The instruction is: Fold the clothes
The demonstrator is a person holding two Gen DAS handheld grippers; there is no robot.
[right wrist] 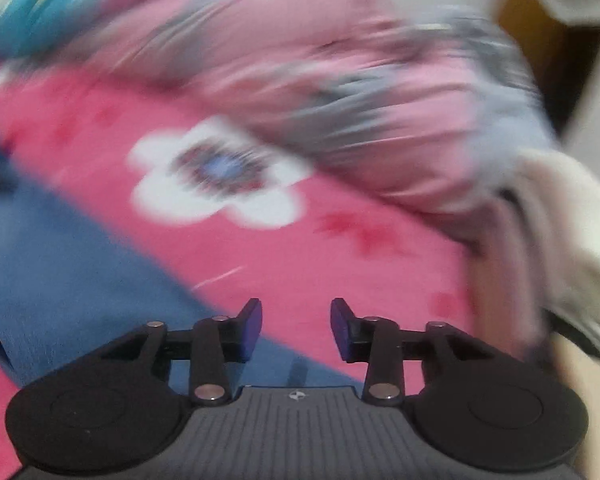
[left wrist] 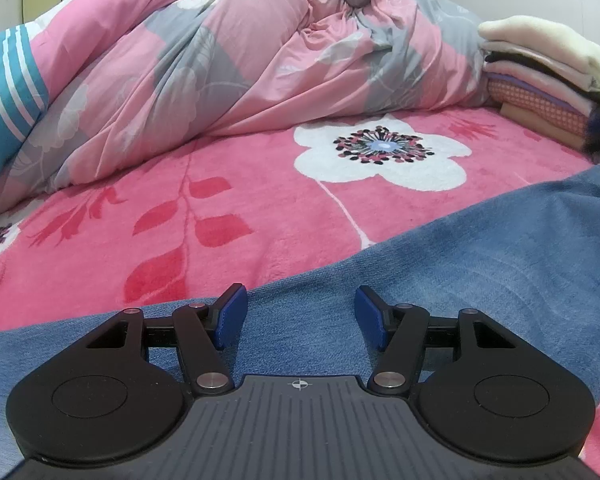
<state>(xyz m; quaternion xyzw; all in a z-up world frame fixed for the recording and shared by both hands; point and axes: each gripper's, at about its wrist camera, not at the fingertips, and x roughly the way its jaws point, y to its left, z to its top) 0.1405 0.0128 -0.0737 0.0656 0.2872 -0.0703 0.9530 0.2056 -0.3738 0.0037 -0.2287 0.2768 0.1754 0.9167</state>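
Jeans (left wrist: 480, 264) run lengthwise rightward; left tool (left wrist: 300, 316), right tool (right wrist: 296, 330) gape empty.

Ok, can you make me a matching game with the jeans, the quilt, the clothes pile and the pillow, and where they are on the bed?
Seen from the left wrist camera.
Things:
1. jeans
2. quilt
3. clothes pile
4. pillow

Places:
A. stacked at the far right
B. at the far left edge
C. flat, right under the jaws
D. bunched up across the back

Pairs: 1-C, 2-D, 3-A, 4-B
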